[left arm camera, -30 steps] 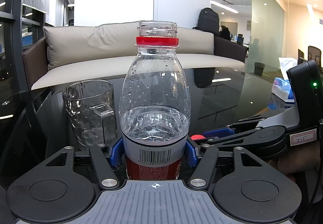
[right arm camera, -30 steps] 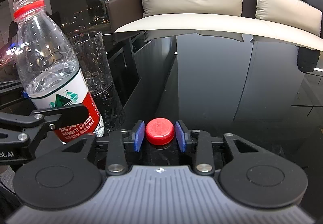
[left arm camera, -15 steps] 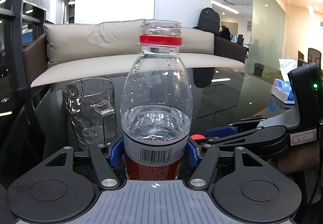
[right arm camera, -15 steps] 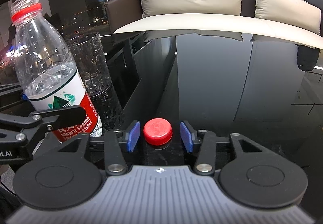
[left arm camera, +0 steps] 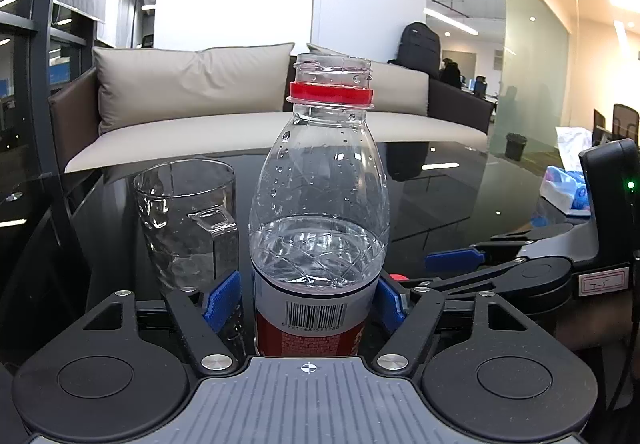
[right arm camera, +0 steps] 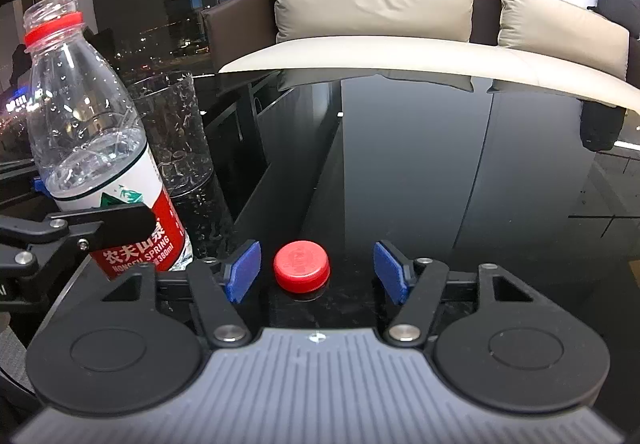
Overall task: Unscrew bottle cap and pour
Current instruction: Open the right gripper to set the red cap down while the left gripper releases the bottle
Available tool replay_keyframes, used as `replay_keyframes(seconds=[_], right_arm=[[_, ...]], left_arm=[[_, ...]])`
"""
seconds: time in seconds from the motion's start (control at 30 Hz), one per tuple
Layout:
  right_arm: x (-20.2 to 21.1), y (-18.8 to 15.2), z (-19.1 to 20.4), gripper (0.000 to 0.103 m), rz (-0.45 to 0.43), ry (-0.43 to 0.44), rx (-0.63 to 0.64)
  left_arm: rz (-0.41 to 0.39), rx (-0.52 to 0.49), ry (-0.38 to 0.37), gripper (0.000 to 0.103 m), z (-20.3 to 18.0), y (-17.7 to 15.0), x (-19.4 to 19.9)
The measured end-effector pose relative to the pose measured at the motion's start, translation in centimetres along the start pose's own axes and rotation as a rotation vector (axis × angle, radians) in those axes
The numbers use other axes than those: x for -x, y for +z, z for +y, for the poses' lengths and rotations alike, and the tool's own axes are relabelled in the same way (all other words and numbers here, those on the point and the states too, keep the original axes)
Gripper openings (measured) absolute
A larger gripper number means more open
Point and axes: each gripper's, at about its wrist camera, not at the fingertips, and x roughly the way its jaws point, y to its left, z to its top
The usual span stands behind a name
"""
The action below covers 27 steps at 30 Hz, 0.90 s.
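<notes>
One glass mug (left arm camera: 186, 222) beside bottle (left arm camera: 319, 212)

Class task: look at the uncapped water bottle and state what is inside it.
The bottle holds clear water in its lower part, with droplets on the walls above. Below the waterline, the label hides the contents.

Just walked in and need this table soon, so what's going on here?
A person is working two handheld grippers. The right gripper has just opened around the red cap lying on the table. The left gripper has just loosened off the uncapped bottle, standing beside the glass mug.
</notes>
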Motion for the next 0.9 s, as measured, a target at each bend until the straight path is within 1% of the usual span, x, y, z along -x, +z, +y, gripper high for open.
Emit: replay_keyframes(seconds=[0.07, 0.2, 0.33, 0.37, 0.4, 0.53, 0.8, 0.9], right_arm=[[0.03, -0.02, -0.04, 0.076, -0.001, 0.001, -0.001], [0.06, -0.04, -0.14, 0.081, -0.003, -0.003, -0.003], [0.11, -0.08, -0.23, 0.083, -0.004, -0.008, -0.007], [0.14, -0.09, -0.26, 0.087, -0.006, -0.010, -0.008], [0.17, -0.09, -0.29, 0.091, -0.008, -0.011, -0.010], [0.27, -0.12, -0.39, 0.092, -0.008, -0.010, -0.018], [0.81, -0.15, -0.44, 0.102, -0.030, -0.009, -0.034], [0.88, -0.15, -0.35, 0.102, -0.030, -0.012, -0.032]], left_arm=[[-0.005, 0.000, 0.006, 0.078, -0.01, -0.01, 0.10], [-0.009, 0.007, 0.007, 0.079, 0.05, -0.07, 0.31], [-0.010, 0.014, 0.004, 0.087, 0.18, 0.03, 0.39], [-0.012, 0.014, 0.004, 0.092, 0.20, 0.05, 0.41], [-0.016, 0.014, 0.005, 0.094, 0.24, 0.09, 0.44], [-0.027, 0.017, 0.011, 0.102, 0.32, 0.27, 0.60], [-0.013, 0.027, 0.001, 0.102, 0.29, 0.54, 0.54], [-0.011, 0.036, 0.001, 0.102, 0.31, 0.57, 0.66]])
